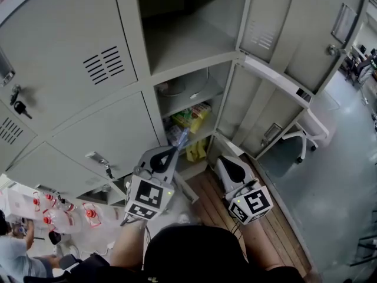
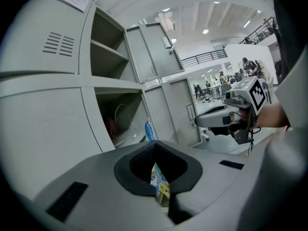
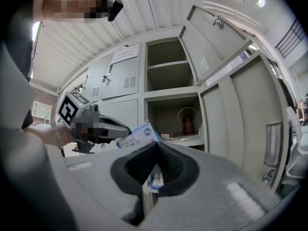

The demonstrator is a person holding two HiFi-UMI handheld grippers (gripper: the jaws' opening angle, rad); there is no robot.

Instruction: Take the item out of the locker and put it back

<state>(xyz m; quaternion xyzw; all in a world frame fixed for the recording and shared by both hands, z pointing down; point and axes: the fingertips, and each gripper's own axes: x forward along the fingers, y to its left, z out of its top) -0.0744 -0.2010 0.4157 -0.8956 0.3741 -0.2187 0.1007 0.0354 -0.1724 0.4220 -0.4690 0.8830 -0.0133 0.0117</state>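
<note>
My left gripper is shut on a thin blue-and-white packet, held in front of the open locker's lower shelves. In the left gripper view the jaws meet, and only the packet's blue edge sticks up past them. The right gripper view shows the packet flat-on, pinched at the left gripper's tip. My right gripper hangs beside it, near the bottom of the open door, jaws together and holding nothing.
The top open compartment holds nothing. On the shelf below lie a white cable and a reddish object. Lower shelves carry yellow-green packets. Two doors swing open to the right. A wooden floor strip runs below.
</note>
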